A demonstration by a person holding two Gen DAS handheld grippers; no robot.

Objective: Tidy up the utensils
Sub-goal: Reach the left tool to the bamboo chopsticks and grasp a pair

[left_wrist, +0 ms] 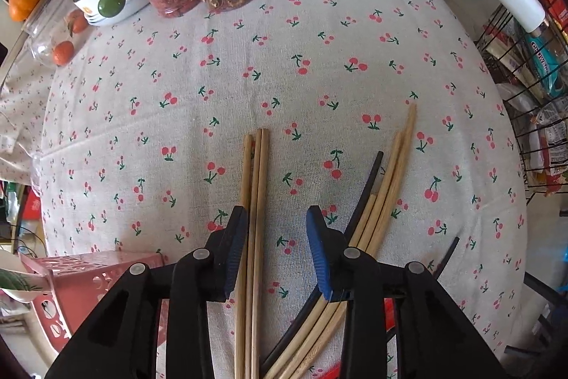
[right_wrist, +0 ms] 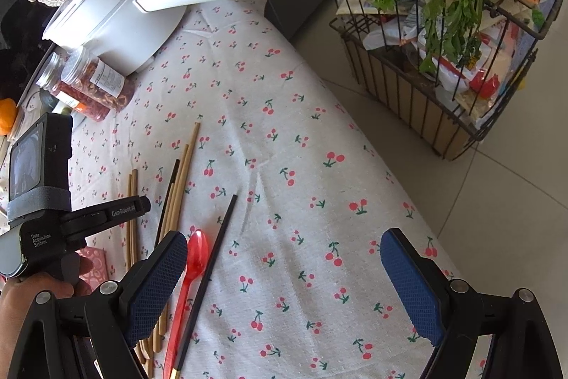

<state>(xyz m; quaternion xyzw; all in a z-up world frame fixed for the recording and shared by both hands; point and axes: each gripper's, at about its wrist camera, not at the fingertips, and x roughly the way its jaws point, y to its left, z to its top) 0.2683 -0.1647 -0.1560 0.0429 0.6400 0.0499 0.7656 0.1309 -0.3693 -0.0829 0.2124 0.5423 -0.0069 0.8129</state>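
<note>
I see my left gripper (left_wrist: 277, 222) pointing steeply down at the bench (left_wrist: 319, 59), which is covered in a cherry-print cloth. Its jaws are parted and press on nothing. A tight bundle of bamboo chopsticks (left_wrist: 254, 201) lies between the jaws, right against the inner face of the left finger (left_wrist: 236, 251); whether they touch I cannot tell. The near ends of the sticks run out of view beneath the gripper. Just outside the right finger a second, fanned group of bamboo chopsticks (left_wrist: 388, 180) lies with a black chopstick (left_wrist: 369, 183) along its left edge, their lower parts hidden behind the finger. A pink perforated basket (left_wrist: 81, 279) sits low to the gripper's left, cut off by the frame.

My right gripper (right_wrist: 284, 276) is released, jaws wide over bare cloth. Just inside its left finger lie a red plastic spoon (right_wrist: 193, 269) and a second black chopstick (right_wrist: 213, 258), side by side, both running out at the bottom edge. Farther left, a hand (right_wrist: 35, 290) holds the other gripper's handle. Ahead stand two jars (right_wrist: 96, 84) of dried food and a white pot (right_wrist: 117, 20).
</note>
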